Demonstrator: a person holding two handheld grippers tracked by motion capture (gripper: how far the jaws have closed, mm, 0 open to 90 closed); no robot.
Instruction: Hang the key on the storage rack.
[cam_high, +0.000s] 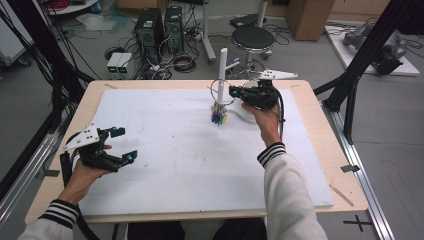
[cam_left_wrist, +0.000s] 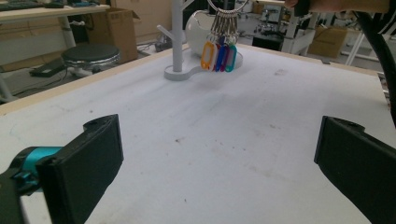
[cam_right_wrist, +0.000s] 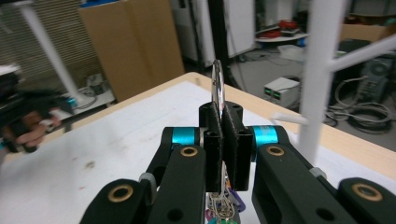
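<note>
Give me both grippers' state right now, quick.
Left gripper: open, nothing between its fingers, low over the white mat.
Right gripper: closed on the key ring with coloured tags, beside the white stand.

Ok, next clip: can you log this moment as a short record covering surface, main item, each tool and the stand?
surface: white mat on a wooden table
main item: metal ring with coloured key tags hanging below
right tool: shut on the ring, held up beside the stand
left tool: open, nothing between the jaws, over the mat's near left part
stand: white peg stand at the far side of the mat
</note>
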